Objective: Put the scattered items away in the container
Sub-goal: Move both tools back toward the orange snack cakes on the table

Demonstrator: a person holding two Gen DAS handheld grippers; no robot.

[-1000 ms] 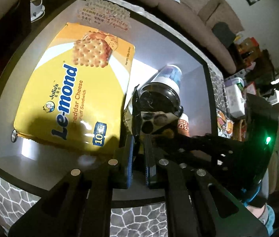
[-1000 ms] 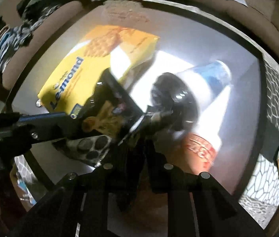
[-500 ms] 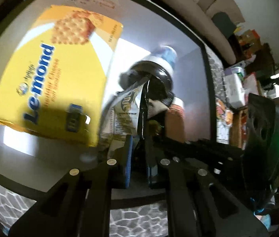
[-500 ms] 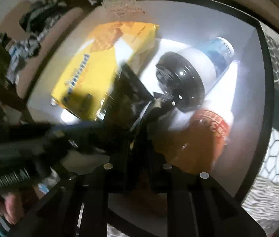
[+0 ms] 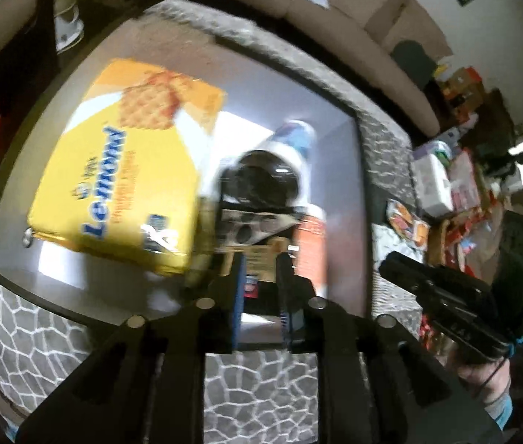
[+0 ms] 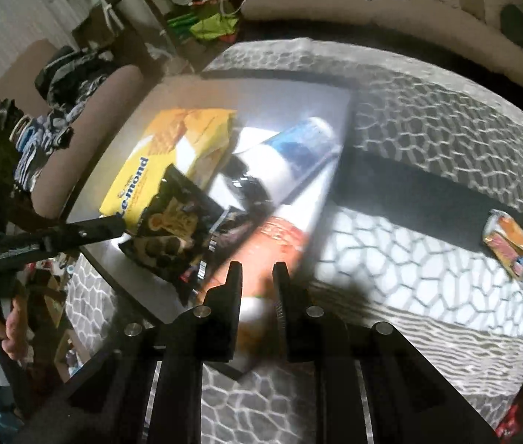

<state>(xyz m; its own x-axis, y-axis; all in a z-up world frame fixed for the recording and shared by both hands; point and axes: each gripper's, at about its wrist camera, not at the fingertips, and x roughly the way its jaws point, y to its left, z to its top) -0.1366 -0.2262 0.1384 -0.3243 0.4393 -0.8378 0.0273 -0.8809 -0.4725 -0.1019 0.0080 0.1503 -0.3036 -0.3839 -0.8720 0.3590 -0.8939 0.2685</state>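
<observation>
A table draped in a grey cloth with a white cobble pattern filled the middle of a cluttered, dim room. A beige sofa curved along the far side, a heap of clothing lay on a seat at the left, and boxes and packets were piled at the right.

On the cloth stood one container, a shallow box with a dark rim and pale floor. It held one yellow cracker box lying flat on its left side, one white bottle with a black cap and blue label lying to the right of it, one orange-labelled item beside the bottle whose kind was too blurred to name, and one dark snack pouch lying over the near edge of the cracker box. One more packet, orange and red, lay on the cloth well to the right, outside the container.

The left gripper hung over the container's near edge; its jaws had just been opening and stood slightly parted, and the pouch seemed to lie below them rather than pinched, though blur made that uncertain. The right gripper stood over the near right corner, jaws likewise just eased apart, nothing between them.
</observation>
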